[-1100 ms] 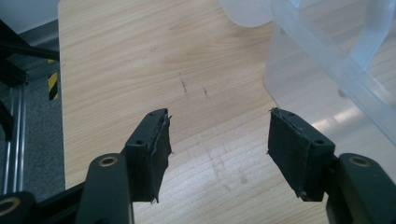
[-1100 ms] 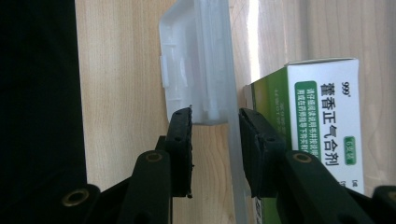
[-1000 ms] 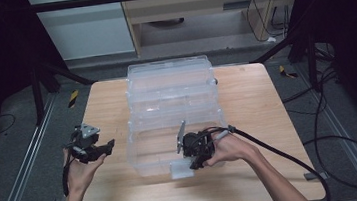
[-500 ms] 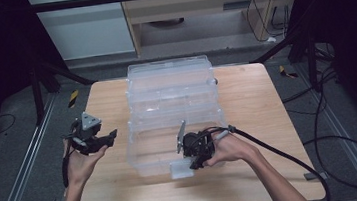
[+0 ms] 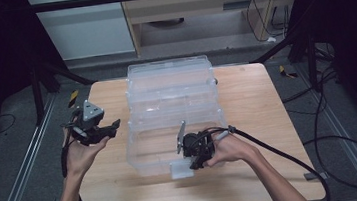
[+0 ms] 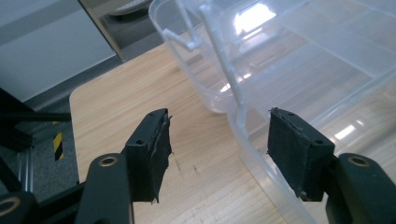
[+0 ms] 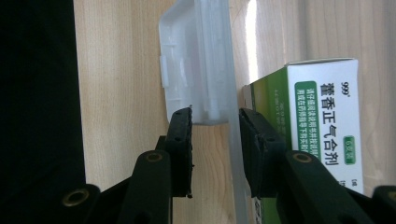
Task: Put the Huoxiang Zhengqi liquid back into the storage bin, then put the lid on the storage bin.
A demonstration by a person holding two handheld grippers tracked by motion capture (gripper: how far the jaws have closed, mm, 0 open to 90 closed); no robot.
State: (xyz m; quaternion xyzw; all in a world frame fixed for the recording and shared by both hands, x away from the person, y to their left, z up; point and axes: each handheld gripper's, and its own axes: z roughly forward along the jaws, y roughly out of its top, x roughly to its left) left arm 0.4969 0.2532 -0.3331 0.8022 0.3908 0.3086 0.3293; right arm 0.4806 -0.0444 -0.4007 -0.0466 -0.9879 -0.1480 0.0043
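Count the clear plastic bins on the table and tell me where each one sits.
2. The near bin sits at the table's front middle, its front wall between the right claw's jaws. The far bin sits directly behind it, toward the table's back edge.

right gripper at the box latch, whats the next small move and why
Probably close the right gripper a little onto the front latch. Its jaws straddle the clear box wall and latch flap with a gap at each pad, so nothing is gripped yet. The left gripper hangs open beside the box.
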